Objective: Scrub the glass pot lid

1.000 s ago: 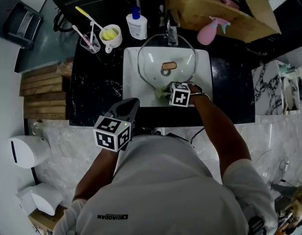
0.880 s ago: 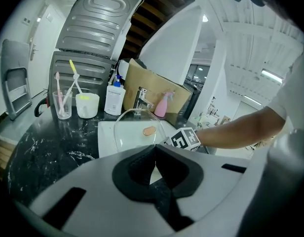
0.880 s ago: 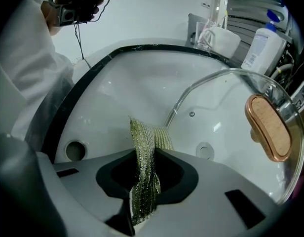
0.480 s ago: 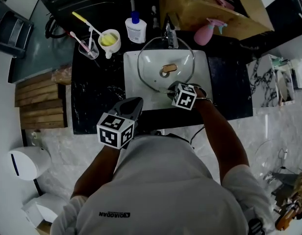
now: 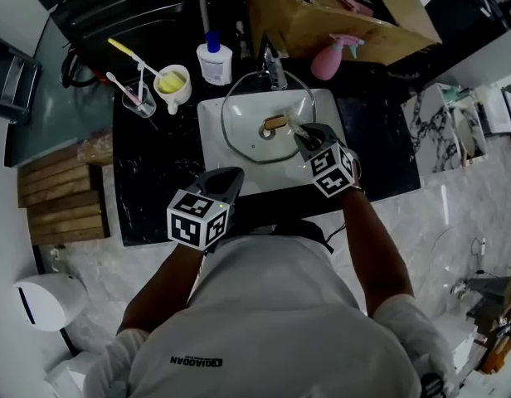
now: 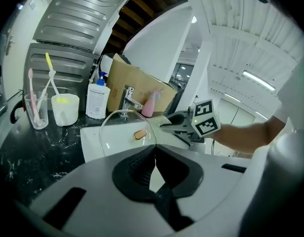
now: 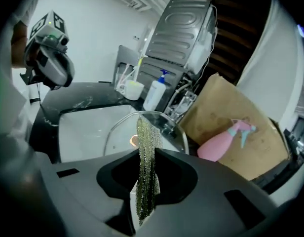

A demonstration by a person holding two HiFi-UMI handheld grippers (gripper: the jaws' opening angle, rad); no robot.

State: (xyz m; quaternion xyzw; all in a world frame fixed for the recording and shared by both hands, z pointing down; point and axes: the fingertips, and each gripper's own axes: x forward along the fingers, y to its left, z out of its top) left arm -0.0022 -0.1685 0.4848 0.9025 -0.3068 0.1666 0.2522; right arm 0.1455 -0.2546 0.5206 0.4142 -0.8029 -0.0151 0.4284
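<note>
The glass pot lid [image 5: 260, 114] stands in the white sink [image 5: 214, 160], its brown knob [image 5: 273, 123] facing me. My right gripper [image 5: 299, 131] is just right of the knob, against the lid, shut on a green scrub cloth [image 7: 146, 152] that sticks up between its jaws. In the right gripper view the lid's rim [image 7: 164, 118] curves behind the cloth. My left gripper [image 5: 226, 175] hovers at the sink's front edge, apart from the lid, shut with nothing in it. The left gripper view shows the lid [image 6: 120, 130], its knob [image 6: 139, 135] and the right gripper [image 6: 177, 124].
Behind the sink stand a faucet [image 5: 272, 66], a soap bottle [image 5: 214, 59], a mug [image 5: 172, 83], a toothbrush cup [image 5: 138, 99], a pink spray bottle [image 5: 328, 56] and a cardboard box [image 5: 338, 15]. A black countertop [image 5: 152, 172] surrounds the sink.
My right gripper has moved with the cloth from the lid's lower front edge up and right to beside the knob. The left gripper has held its place.
</note>
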